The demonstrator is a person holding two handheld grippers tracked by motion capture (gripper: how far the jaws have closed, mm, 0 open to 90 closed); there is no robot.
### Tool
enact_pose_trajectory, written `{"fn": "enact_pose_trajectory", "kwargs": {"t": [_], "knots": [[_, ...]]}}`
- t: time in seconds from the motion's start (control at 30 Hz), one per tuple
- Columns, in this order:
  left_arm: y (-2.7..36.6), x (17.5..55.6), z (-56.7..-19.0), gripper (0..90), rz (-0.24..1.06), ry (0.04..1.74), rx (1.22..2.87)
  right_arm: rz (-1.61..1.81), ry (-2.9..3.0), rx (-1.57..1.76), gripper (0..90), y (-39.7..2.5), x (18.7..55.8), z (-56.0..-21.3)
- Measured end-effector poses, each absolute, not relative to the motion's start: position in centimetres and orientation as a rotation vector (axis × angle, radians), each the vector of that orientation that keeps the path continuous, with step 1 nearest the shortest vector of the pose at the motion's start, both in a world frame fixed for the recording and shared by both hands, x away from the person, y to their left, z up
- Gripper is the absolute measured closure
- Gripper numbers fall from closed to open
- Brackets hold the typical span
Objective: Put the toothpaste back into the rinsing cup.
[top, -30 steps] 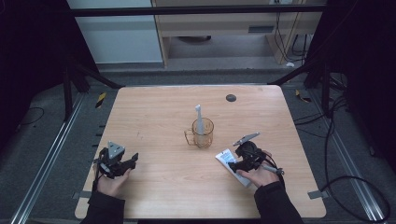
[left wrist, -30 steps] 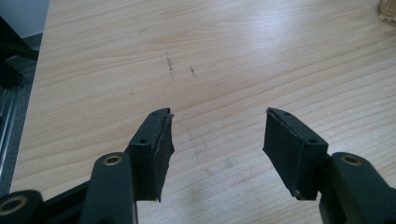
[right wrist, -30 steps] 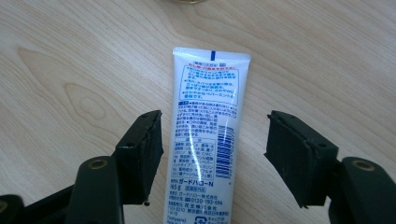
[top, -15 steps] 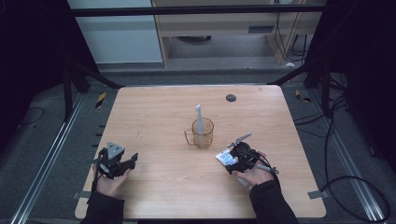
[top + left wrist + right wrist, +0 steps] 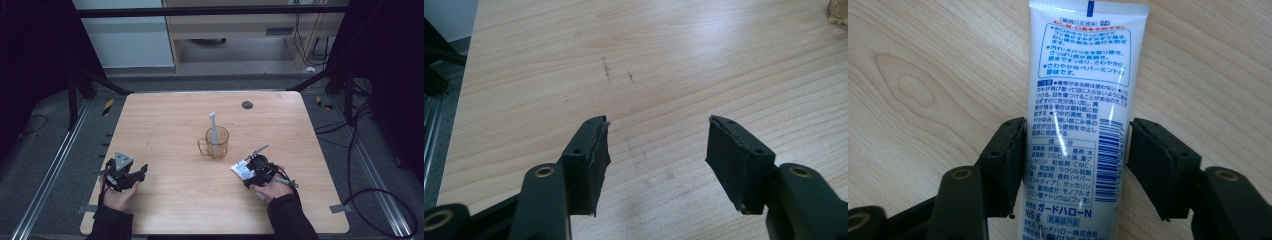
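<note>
Right gripper (image 5: 248, 171): parked at about 5 o'clock on the table (image 5: 165, 115), jaws straddling a toothpaste tube (image 5: 1079, 125); tube is gripped across its width, pads right against both edges.
Toothpaste tube: laid flat on the wood, crimped end pointed away from the gripper, printed back side up.
Left gripper (image 5: 656, 145): held at 7 o'clock, jaws spread wide, nothing between them.
Glass mug (image 5: 216, 143): near the table's middle, a toothbrush (image 5: 213, 127) stood in it.

The tube (image 5: 1083, 125) carries Japanese print, with "ガードハローN", "165 g", "CMC" and a barcode readable near its bottom.
</note>
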State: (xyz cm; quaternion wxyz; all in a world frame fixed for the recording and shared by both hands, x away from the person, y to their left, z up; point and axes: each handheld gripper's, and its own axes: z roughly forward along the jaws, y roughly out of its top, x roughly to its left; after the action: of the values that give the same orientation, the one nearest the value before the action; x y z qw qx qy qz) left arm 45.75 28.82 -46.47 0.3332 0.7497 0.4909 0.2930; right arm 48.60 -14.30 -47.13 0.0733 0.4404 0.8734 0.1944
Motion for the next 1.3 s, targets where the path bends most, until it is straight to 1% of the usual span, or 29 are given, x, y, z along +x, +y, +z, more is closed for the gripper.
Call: {"fn": "enact_pose_trajectory", "kwargs": {"t": [0.13, 0.33, 0.43, 0.63, 0.73, 0.93, 1.3], "knots": [[28.7, 45.6, -46.3, 41.2, 0.767, 1.274, 1.958, 0.576, 2.627, 1.334, 42.4, -14.3, 48.7, -47.2], [28.8, 45.6, -46.3, 41.2, 0.766, 1.277, 1.956, 0.569, 2.627, 1.375, 46.6, -14.2, 48.6, -47.3], [28.7, 45.7, -46.4, 41.2, 0.767, 1.276, 1.961, 0.580, 2.620, 1.382, 51.2, -14.3, 48.6, -47.3], [28.7, 45.7, -46.4, 41.2, 0.765, 1.278, 1.959, 0.591, 2.596, 1.400, 63.3, -14.3, 48.4, -46.8], [28.7, 45.7, -46.4, 41.2, 0.763, 1.279, 1.957, 0.599, 2.596, 1.411, 66.3, -14.4, 48.3, -46.6], [28.7, 45.7, -46.4, 41.3, 0.766, 1.277, 1.958, 0.668, 2.586, 1.397, 68.1, -14.6, 47.9, -45.9], [28.7, 45.7, -46.4, 41.3, 0.766, 1.278, 1.959, 0.969, 2.368, 1.312, 68.4, -15.1, 47.2, -41.9]]}}
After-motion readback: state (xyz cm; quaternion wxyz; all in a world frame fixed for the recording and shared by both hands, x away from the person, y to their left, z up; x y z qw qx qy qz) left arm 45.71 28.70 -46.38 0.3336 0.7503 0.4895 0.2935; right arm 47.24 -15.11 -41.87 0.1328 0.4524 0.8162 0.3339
